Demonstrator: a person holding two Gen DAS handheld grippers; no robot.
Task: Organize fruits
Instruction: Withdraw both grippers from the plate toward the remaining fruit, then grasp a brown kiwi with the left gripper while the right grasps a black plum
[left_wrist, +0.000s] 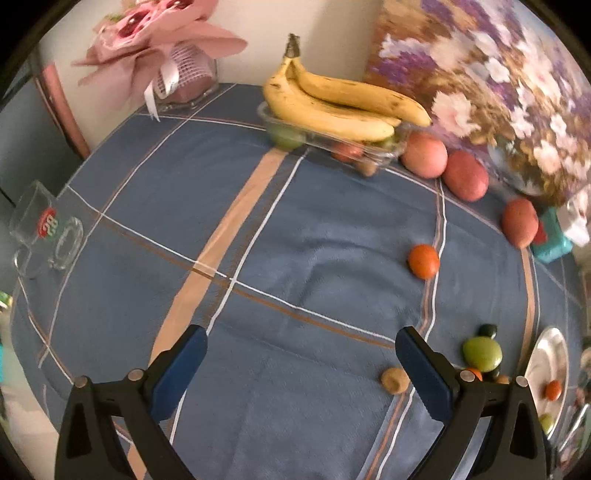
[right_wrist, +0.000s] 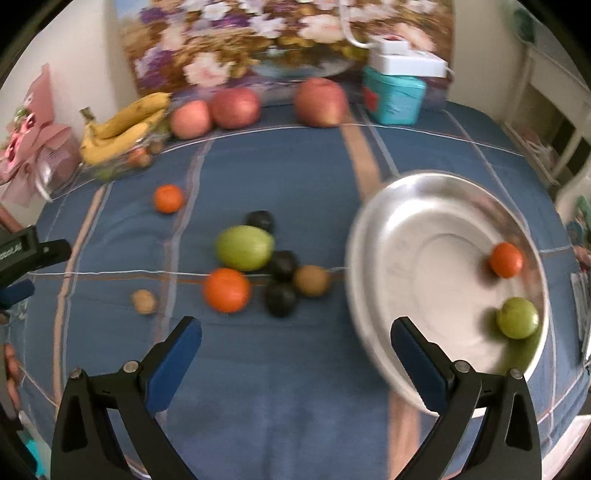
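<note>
A silver metal plate (right_wrist: 402, 254) on the right holds a small orange (right_wrist: 506, 259) and a small green fruit (right_wrist: 517, 317). A loose cluster lies left of it: a large green fruit (right_wrist: 244, 247), an orange (right_wrist: 226, 290), dark fruits (right_wrist: 280, 299), a kiwi (right_wrist: 312, 280) and a walnut (right_wrist: 144, 301). Another orange (right_wrist: 168, 198) sits farther back. My right gripper (right_wrist: 295, 354) hovers open in front of the cluster, holding nothing. My left gripper (left_wrist: 301, 356) is open over bare cloth, with the walnut (left_wrist: 395, 380) by its right finger. Bananas (left_wrist: 332, 103) rest on a clear tray (left_wrist: 384, 151).
Three red apples (right_wrist: 236, 107) line the back by a floral painting (right_wrist: 280, 40). A teal box (right_wrist: 393, 98) stands at the back right. A glass mug (left_wrist: 40, 229) lies at the left edge, and a pink bouquet (left_wrist: 155, 40) at the back left. A blue checked cloth (left_wrist: 295, 240) covers the table.
</note>
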